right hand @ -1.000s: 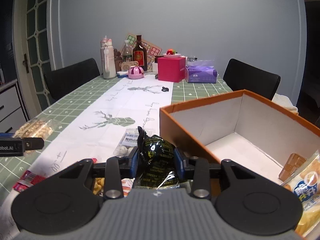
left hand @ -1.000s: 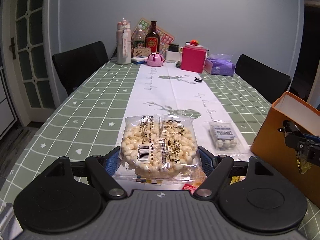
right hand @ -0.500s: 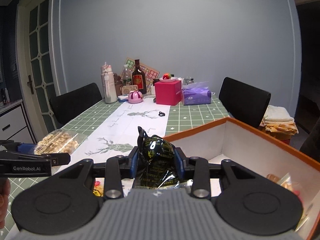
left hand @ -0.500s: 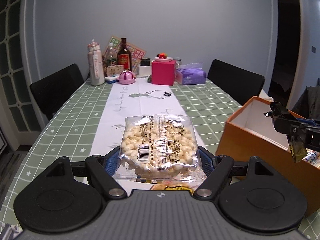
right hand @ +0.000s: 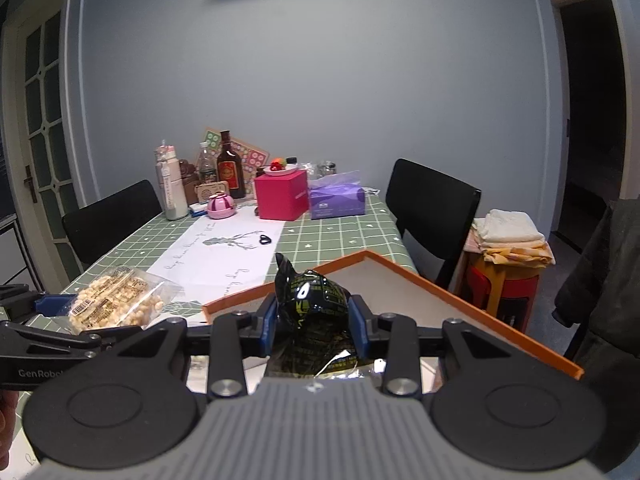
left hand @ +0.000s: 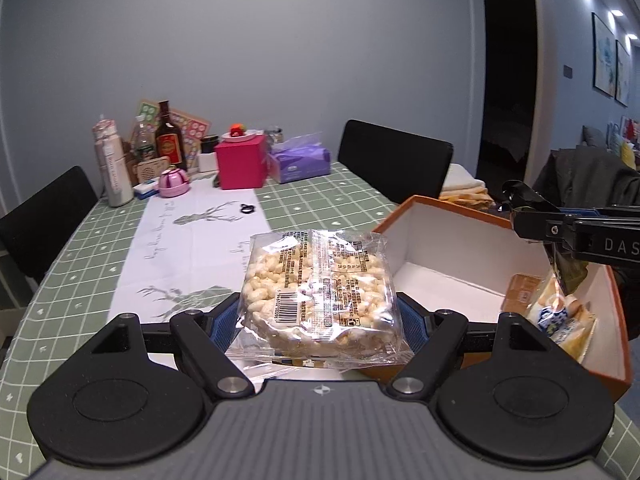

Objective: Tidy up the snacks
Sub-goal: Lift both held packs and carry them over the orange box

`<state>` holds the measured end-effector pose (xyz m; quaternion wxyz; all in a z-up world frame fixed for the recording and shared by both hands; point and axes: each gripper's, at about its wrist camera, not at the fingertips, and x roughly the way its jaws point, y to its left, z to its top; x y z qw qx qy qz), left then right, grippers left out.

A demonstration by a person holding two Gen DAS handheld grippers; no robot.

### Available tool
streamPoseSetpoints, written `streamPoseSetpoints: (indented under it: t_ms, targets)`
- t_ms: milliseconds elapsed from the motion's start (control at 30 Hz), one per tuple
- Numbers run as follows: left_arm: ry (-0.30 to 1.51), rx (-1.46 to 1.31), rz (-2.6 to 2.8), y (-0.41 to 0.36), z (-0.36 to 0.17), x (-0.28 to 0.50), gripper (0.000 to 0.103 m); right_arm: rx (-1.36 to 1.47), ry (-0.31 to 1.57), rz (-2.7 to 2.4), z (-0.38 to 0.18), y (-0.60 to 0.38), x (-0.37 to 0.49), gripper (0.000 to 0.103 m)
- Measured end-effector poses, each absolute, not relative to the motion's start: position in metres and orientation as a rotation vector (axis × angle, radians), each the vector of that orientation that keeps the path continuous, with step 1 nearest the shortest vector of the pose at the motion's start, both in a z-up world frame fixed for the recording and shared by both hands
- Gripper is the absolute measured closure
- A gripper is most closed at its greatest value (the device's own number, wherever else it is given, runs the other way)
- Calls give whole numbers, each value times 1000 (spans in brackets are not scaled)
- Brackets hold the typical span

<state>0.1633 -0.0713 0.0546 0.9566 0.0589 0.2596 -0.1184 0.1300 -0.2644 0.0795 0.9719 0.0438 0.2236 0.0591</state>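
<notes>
My left gripper (left hand: 318,316) is shut on a clear bag of puffed rice cakes (left hand: 318,284), held above the near left corner of the orange box (left hand: 452,208). My right gripper (right hand: 314,320) is shut on a black snack packet with green print (right hand: 314,300), held over the box's (right hand: 460,292) near edge. From the left wrist view the right gripper (left hand: 532,216) hangs over the box at the right, the black packet dangling from it. Inside the box lie a blue-and-yellow snack bag (left hand: 560,320) and a small brown packet (left hand: 520,292). The rice cake bag (right hand: 116,300) shows at the left of the right wrist view.
The green checked table (left hand: 80,240) has a white runner (left hand: 192,236). At its far end stand bottles (left hand: 170,140), a pink box (left hand: 240,164), a purple tissue pack (left hand: 300,160) and a pink pot (left hand: 174,182). Black chairs (left hand: 394,160) flank the table. Folded towels (right hand: 512,236) sit on a stool.
Both grippers have risen and swung right with their packets, from the table beside the box to above it. The box interior has come into the left wrist view.
</notes>
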Motion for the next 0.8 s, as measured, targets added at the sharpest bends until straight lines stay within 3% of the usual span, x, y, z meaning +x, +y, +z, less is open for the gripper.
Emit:
streamPoseSetpoints:
  t_ms: [467,800]
  targets:
    - [558,175,-346,-120,51,182,12,141,515,73,84,-313,148,67]
    - [618,247,-415,-156,37,195,12,197,663,103,55,-314,176,67]
